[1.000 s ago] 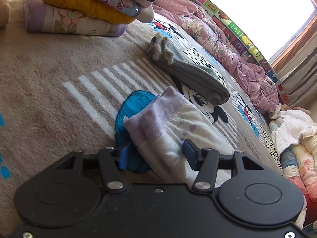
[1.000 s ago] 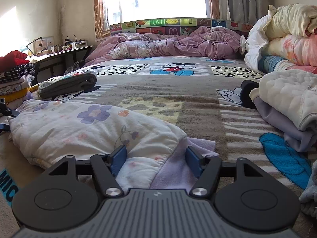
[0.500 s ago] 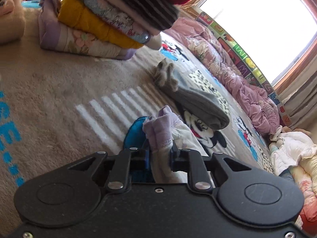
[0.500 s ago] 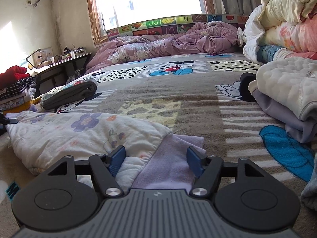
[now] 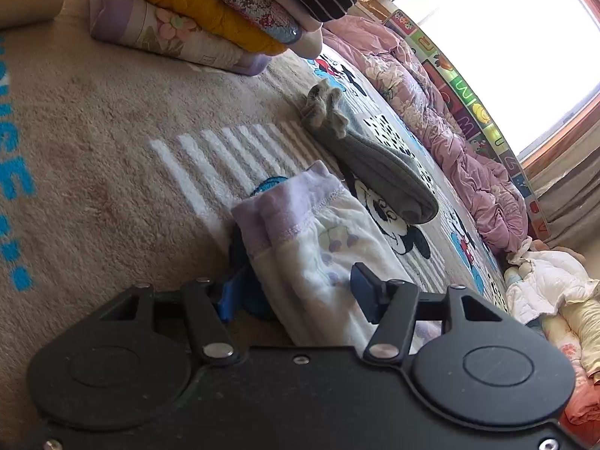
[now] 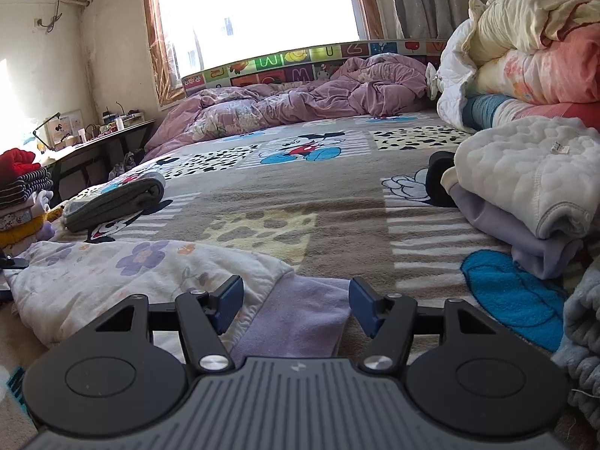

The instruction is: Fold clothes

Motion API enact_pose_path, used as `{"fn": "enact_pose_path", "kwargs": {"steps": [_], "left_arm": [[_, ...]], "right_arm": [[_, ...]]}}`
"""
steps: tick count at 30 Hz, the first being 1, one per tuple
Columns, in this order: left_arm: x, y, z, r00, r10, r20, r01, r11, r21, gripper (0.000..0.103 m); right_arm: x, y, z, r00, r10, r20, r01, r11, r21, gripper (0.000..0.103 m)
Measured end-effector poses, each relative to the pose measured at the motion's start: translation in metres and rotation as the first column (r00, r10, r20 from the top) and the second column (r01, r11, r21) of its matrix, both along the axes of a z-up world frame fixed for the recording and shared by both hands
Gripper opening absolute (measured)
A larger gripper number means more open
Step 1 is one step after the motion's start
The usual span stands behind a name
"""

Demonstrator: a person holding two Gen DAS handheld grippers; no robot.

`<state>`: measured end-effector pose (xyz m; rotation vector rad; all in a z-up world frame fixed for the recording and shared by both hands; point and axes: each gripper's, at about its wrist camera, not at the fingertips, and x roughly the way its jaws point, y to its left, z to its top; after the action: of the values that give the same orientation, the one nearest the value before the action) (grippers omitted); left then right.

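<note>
A white floral garment with lilac cuffs [image 5: 311, 247] lies folded on the Mickey Mouse blanket [image 5: 93, 157]. My left gripper [image 5: 296, 292] is open, its jaws astride one lilac-edged end of the garment. In the right wrist view the same garment [image 6: 123, 273] stretches to the left. My right gripper [image 6: 296, 300] is open with its jaws either side of the lilac end [image 6: 303, 311]. Neither gripper holds the cloth.
A stack of folded clothes [image 5: 232, 3] stands at the far left. A folded grey garment [image 5: 375, 165] lies beyond the floral one. A crumpled pink duvet [image 6: 307, 101] lies under the window. Unfolded clothes and bedding [image 6: 525, 172] pile up at the right.
My left gripper was open, shut on the lilac end half a second ago, and is open again now. The garment end lies flatter. My right gripper stayed open and shifted slightly.
</note>
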<state>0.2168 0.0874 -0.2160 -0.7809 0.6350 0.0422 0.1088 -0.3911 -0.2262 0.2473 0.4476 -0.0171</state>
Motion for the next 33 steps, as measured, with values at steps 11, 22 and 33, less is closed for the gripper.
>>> {"fn": "enact_pose_path", "kwargs": {"steps": [11,22,33], "left_arm": [[0.004,-0.001,0.001,1.0,-0.002,0.004,0.002,1.0,-0.003,0.058],[0.006,-0.002,0.002,1.0,-0.009,0.007,0.009,1.0,0.0,0.058],[0.006,0.002,0.001,1.0,-0.013,0.002,0.013,1.0,-0.016,0.058]], "right_arm": [[0.002,0.008,0.002,0.996,0.084,0.015,-0.084,0.996,-0.009,0.012],[0.004,-0.025,0.002,1.0,-0.01,0.015,0.008,0.996,0.087,0.05],[0.005,-0.023,-0.006,1.0,0.01,-0.01,-0.009,0.993,0.117,0.049]]}}
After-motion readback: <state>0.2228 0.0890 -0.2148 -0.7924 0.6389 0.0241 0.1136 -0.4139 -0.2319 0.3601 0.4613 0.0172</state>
